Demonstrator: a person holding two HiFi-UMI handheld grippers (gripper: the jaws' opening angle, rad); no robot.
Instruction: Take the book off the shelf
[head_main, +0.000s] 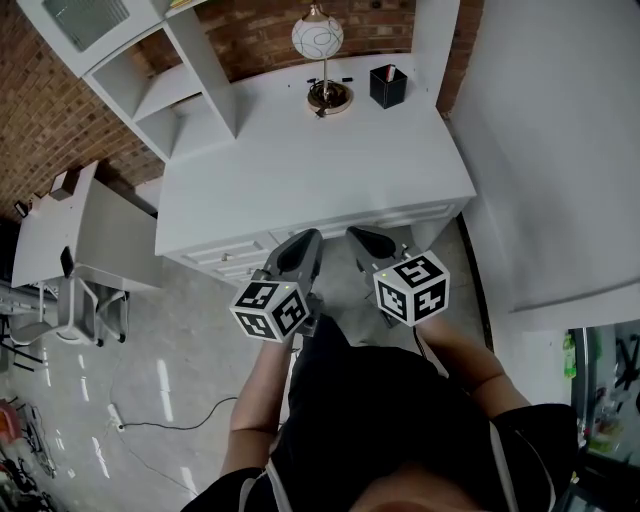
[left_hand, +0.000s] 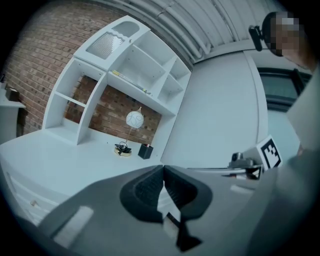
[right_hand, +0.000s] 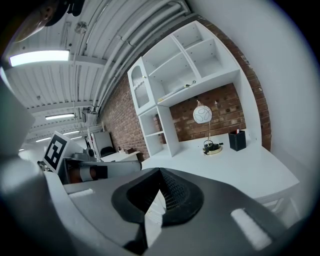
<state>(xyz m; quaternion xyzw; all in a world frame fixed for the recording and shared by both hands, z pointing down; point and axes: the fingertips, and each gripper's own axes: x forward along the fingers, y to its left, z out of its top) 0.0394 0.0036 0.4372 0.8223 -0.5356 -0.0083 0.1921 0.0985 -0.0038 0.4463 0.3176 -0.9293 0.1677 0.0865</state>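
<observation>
Office-style workroom in a converted industrial building: a white desk (head_main: 300, 170) with drawers stands against a bare brick wall (head_main: 40, 110). At the desk's back edge sit a globe-shaded lamp (head_main: 318, 40) and a black pen holder (head_main: 388, 87). A white shelf unit (head_main: 160, 80) rises on the desk's left end. Left of the desk is a second white table (head_main: 60, 230). Below the desk's front, a polished grey floor (head_main: 150, 340) carries a power strip (head_main: 113, 413) and its cable. Overhead run exposed pipes (right_hand: 120, 40) and a strip light (right_hand: 39, 57).

Bright even light, fisheye-warped edges
</observation>
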